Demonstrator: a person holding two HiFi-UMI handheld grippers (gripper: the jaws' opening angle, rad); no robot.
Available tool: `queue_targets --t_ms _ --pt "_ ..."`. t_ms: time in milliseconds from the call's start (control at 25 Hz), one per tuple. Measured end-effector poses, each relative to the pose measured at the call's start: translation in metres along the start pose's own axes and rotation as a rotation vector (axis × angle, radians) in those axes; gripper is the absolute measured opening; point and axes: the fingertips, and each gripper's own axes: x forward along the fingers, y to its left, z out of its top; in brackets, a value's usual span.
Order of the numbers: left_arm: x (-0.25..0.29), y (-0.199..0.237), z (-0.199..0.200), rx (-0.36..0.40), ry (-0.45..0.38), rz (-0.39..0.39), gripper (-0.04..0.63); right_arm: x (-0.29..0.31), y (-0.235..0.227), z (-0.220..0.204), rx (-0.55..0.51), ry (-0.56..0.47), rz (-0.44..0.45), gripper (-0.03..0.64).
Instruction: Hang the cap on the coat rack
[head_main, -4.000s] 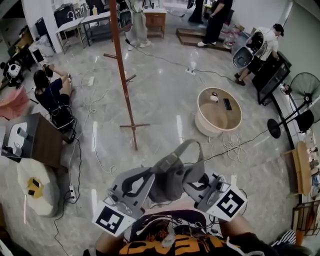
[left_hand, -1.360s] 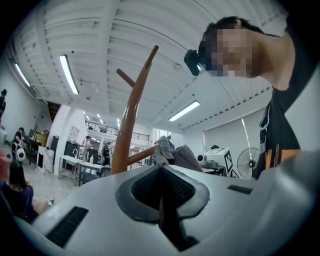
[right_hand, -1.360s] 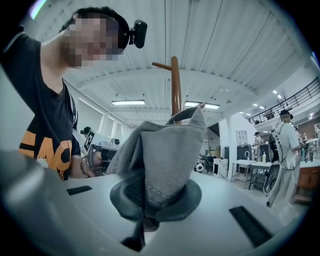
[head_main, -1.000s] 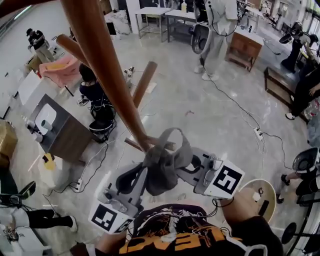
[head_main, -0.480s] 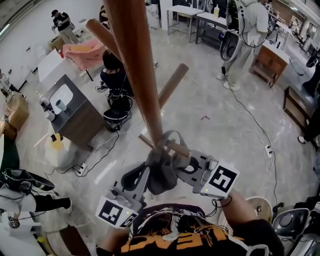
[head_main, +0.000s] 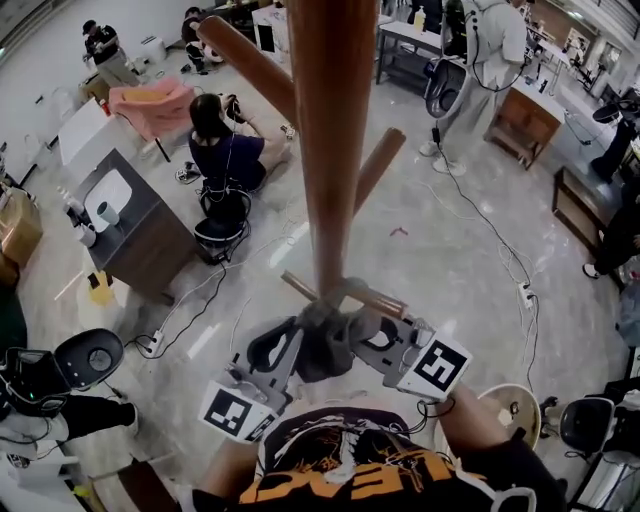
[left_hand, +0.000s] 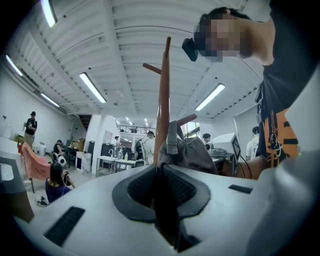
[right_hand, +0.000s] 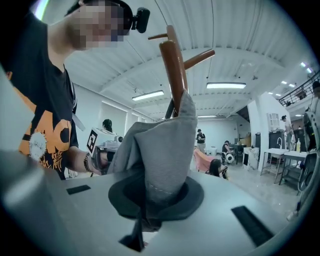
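Note:
A grey cap (head_main: 322, 348) hangs bunched between my two grippers, right against the brown pole of the coat rack (head_main: 333, 150). Its strap loops over a short wooden peg (head_main: 372, 298) that sticks out to the right. From the left, my left gripper (head_main: 298, 345) is shut on the cap's edge. On the other side, my right gripper (head_main: 366, 333) pinches the cap's fabric while its jaws are opening. In the right gripper view the cap (right_hand: 160, 145) fills the jaws of the gripper (right_hand: 148, 180) beneath the peg (right_hand: 174, 70). In the left gripper view the cap (left_hand: 196, 153) lies just past the closed gripper (left_hand: 160, 167), beside the pole (left_hand: 163, 100).
Two upper pegs (head_main: 250, 65) slant off the pole overhead. A person sits on the floor (head_main: 222, 140) beside a dark cabinet (head_main: 135, 235). Cables run across the floor. A pink cloth (head_main: 150, 100), an office chair (head_main: 85, 362) and a round table (head_main: 512, 408) stand around.
The pole has come closer and more upright in the head view. Both grippers have carried the cap up against the peg, and its strap now lies over it.

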Motion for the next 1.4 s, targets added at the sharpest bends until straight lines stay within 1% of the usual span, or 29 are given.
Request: queue_targets --t_ms 40,80,120,160,200,280,360,440,520,560,640,720,800,840,960,1040,1080,1120,1240,1320,1360,1400 --pt "-0.001 0.001 -0.002 0.005 0.008 -0.014 0.048 -0.002 -0.001 0.0 0.017 -0.013 -0.009 0.053" --pt "-0.002 0.003 -0.004 0.007 0.015 -0.025 0.09 -0.006 -0.001 -0.001 0.039 -0.022 -0.02 0.113" --pt "-0.004 0.004 -0.007 0.007 0.021 -0.033 0.15 -0.01 -0.003 -0.003 0.06 -0.028 -0.034 0.172" --pt "-0.006 0.005 -0.009 0.006 0.027 -0.04 0.213 -0.016 -0.005 -0.005 0.078 -0.032 -0.054 0.212" --pt "-0.008 0.007 -0.012 0.005 0.032 -0.048 0.252 -0.022 -0.009 -0.008 0.093 -0.036 -0.078 0.246" --pt "-0.011 0.01 -0.015 0.005 0.04 -0.057 0.259 -0.032 -0.018 -0.011 0.108 -0.041 -0.127 0.312" --pt "-0.012 0.014 -0.014 0.003 0.037 -0.063 0.259 -0.041 -0.027 -0.016 0.101 -0.027 -0.165 0.359" --pt "-0.014 0.014 -0.011 0.002 0.033 -0.076 0.259 -0.051 -0.033 -0.027 0.065 0.031 -0.2 0.401" --pt "-0.015 0.013 -0.009 0.005 0.03 -0.09 0.259 -0.061 -0.04 -0.04 0.02 0.103 -0.241 0.46" --pt "-0.015 0.013 -0.006 0.004 0.028 -0.095 0.259 -0.066 -0.044 -0.045 0.0 0.134 -0.257 0.479" --pt "-0.014 0.014 -0.001 0.01 0.024 -0.107 0.259 -0.076 -0.05 -0.047 -0.026 0.168 -0.273 0.489" --pt "-0.014 0.015 0.003 0.018 0.016 -0.117 0.258 -0.082 -0.052 -0.031 -0.02 0.132 -0.283 0.489" --pt "-0.013 0.017 0.011 0.026 -0.003 -0.116 0.228 -0.085 -0.05 -0.01 -0.006 0.074 -0.29 0.488" --pt "-0.013 0.018 0.015 0.031 -0.014 -0.116 0.208 -0.086 -0.048 -0.001 -0.006 0.05 -0.289 0.475" --pt "-0.012 0.017 0.027 0.034 -0.046 -0.13 0.134 -0.084 -0.042 0.022 -0.028 -0.012 -0.281 0.388" --pt "-0.011 0.014 0.034 0.036 -0.063 -0.15 0.051 -0.087 -0.039 0.03 -0.035 -0.04 -0.289 0.303" --pt "-0.01 0.011 0.037 0.035 -0.066 -0.162 0.029 -0.09 -0.038 0.034 -0.033 -0.054 -0.293 0.256" --pt "-0.01 0.009 0.039 0.034 -0.064 -0.175 0.025 -0.092 -0.037 0.038 -0.027 -0.068 -0.296 0.218" --pt "-0.011 0.002 0.043 0.007 -0.056 -0.211 0.023 -0.095 -0.029 0.049 -0.005 -0.106 -0.316 0.139" --pt "-0.011 -0.003 0.045 -0.007 -0.055 -0.23 0.021 -0.097 -0.024 0.052 0.013 -0.117 -0.343 0.05" --pt "-0.01 -0.005 0.045 -0.008 -0.052 -0.238 0.023 -0.098 -0.022 0.052 0.023 -0.117 -0.349 0.026" --pt "-0.009 -0.008 0.045 -0.007 -0.047 -0.243 0.021 -0.098 -0.02 0.051 0.031 -0.113 -0.348 0.015"
